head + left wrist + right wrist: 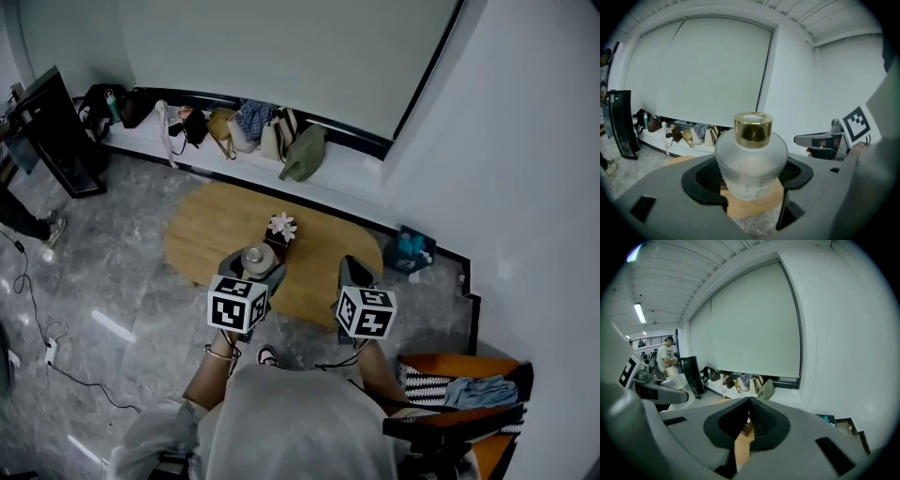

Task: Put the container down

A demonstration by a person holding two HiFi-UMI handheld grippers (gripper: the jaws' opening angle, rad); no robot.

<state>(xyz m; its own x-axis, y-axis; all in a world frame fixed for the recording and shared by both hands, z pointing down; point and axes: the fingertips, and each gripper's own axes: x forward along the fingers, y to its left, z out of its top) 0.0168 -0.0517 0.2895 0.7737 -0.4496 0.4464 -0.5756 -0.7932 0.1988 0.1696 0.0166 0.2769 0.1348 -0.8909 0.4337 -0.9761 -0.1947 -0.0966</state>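
The container (257,257) is a frosted glass bottle (750,159) with a gold cap, held upright. My left gripper (260,264) is shut on it, one black pad on each side of its body (751,174). It hangs over the near edge of the oval wooden table (206,234). My right gripper (356,274) is beside it on the right, also over the table's near edge. Its jaws (749,401) meet at the tips and hold nothing. In the left gripper view the right gripper (820,139) shows at the right.
A small dark box with a white flower (281,228) stands mid-table, just beyond the container. Several bags (253,127) line the ledge under the roller blind. A black panel (56,131) leans at the left, and an orange chair with clothes (469,389) is at the lower right.
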